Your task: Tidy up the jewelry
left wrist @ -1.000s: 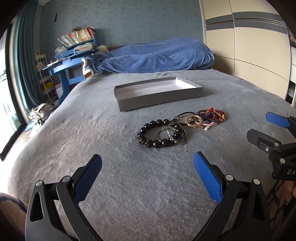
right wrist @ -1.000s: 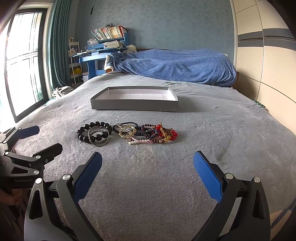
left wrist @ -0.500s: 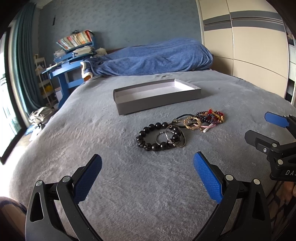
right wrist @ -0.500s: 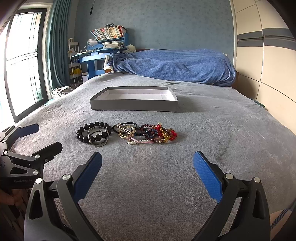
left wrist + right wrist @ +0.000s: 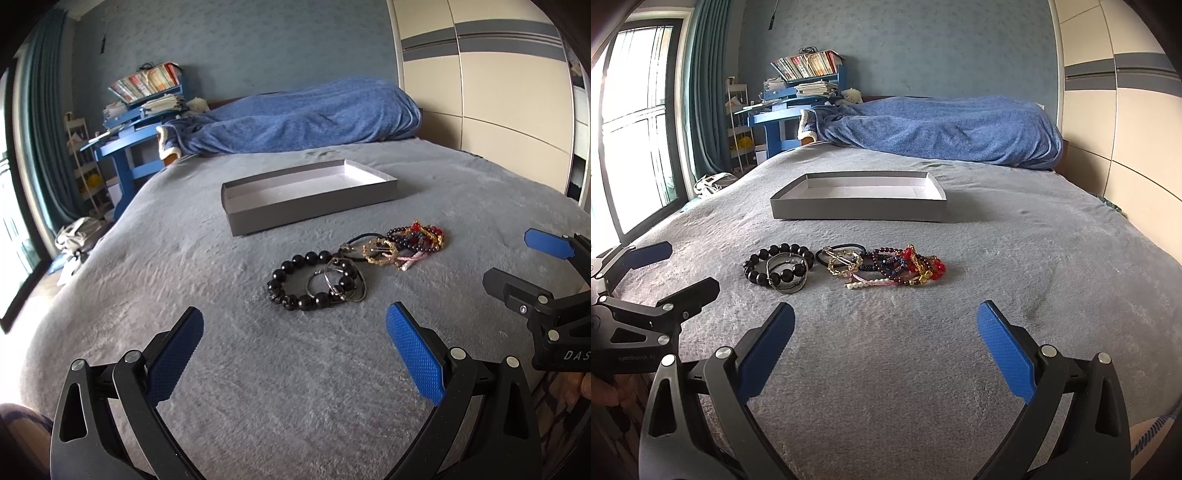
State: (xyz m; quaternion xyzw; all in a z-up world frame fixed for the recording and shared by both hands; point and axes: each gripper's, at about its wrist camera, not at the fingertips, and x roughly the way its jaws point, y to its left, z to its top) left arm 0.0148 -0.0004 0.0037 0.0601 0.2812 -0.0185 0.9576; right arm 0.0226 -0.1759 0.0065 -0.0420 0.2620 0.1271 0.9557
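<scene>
A black bead bracelet (image 5: pixel 295 278) (image 5: pixel 764 263) lies on the grey bed with silver rings (image 5: pixel 340 286) (image 5: pixel 786 275) over it. Beside it is a heap of gold, purple and red bracelets (image 5: pixel 410 242) (image 5: pixel 894 264). An empty grey shallow box (image 5: pixel 314 206) (image 5: pixel 857 210) sits behind them. My left gripper (image 5: pixel 295 347) is open and empty, short of the black bracelet. My right gripper (image 5: pixel 886 343) is open and empty, short of the heap. Each gripper shows at the edge of the other's view.
A blue blanket (image 5: pixel 942 129) lies bunched at the bed's far end. A blue desk with books (image 5: pixel 798 99) and a window (image 5: pixel 631 122) are at the left. Wardrobe doors (image 5: pixel 498 92) stand at the right.
The left gripper has shifted slightly, so the jewelry sits a little lower and more central in its view. The right gripper has barely moved. Both stay open.
</scene>
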